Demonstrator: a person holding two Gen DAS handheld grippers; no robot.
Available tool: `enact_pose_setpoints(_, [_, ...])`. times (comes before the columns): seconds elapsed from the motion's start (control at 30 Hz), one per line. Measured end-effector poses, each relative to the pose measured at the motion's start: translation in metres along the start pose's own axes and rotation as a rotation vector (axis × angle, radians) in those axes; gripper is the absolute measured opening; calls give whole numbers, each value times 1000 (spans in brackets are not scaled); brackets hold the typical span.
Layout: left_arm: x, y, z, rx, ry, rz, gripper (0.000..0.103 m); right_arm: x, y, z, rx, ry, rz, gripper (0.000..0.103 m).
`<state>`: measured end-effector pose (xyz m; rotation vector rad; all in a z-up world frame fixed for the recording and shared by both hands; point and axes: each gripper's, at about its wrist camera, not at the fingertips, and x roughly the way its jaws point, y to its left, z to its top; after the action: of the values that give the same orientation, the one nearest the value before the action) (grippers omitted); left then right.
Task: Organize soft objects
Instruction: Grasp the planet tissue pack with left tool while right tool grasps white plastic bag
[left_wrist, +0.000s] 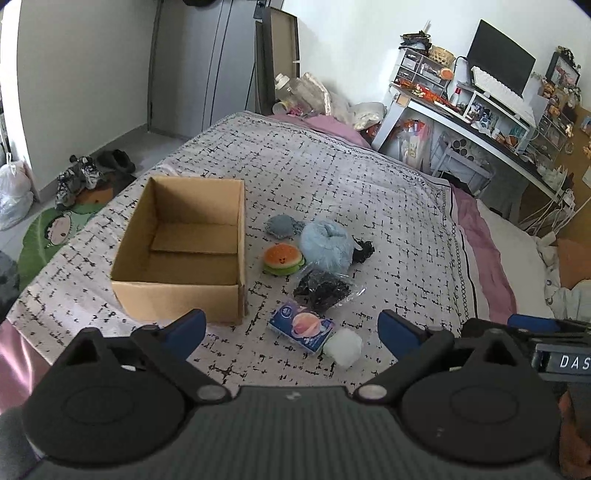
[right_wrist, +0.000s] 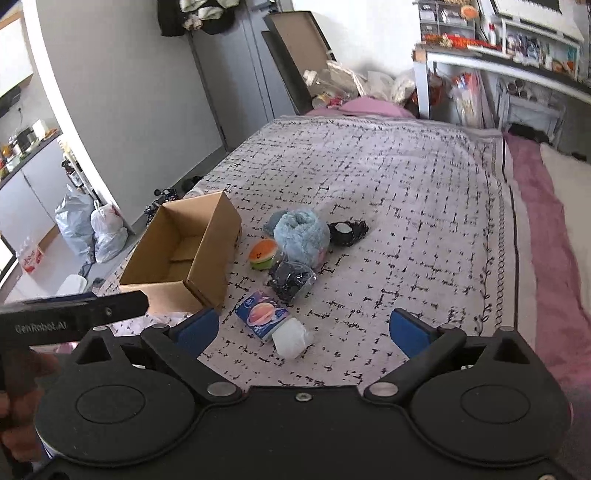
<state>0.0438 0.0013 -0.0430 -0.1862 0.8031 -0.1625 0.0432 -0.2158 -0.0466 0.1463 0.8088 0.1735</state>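
An open, empty cardboard box (left_wrist: 184, 243) (right_wrist: 184, 254) stands on the bed's checked cover. To its right lies a cluster of soft things: a burger plush (left_wrist: 282, 259) (right_wrist: 263, 253), a fluffy light-blue roll (left_wrist: 327, 245) (right_wrist: 302, 234), a grey-blue knitted piece (left_wrist: 279, 224), a black item in clear wrap (left_wrist: 323, 288) (right_wrist: 290, 278), a black lacy item (left_wrist: 364, 250) (right_wrist: 347, 232), a blue tissue pack (left_wrist: 301, 325) (right_wrist: 261, 315) and a white soft ball (left_wrist: 342, 346) (right_wrist: 291, 338). My left gripper (left_wrist: 291, 332) and right gripper (right_wrist: 304, 328) are both open and empty, hovering above the near items.
The bed cover (left_wrist: 332, 166) extends far back with pink sheet (right_wrist: 535, 206) at the right. A cluttered desk (left_wrist: 480, 122) stands right. Shoes (left_wrist: 79, 177) and bags (right_wrist: 92, 229) lie on the floor at left.
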Motion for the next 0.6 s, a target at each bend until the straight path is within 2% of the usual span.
enact_pose_setpoints(0.4, [46, 12, 9, -81, 49, -28, 89, 39, -9, 5, 145, 60, -8, 89])
enact_pose_setpoints(0.6, [69, 14, 10, -126, 79, -36, 86, 60, -17, 4, 245, 103, 12, 79])
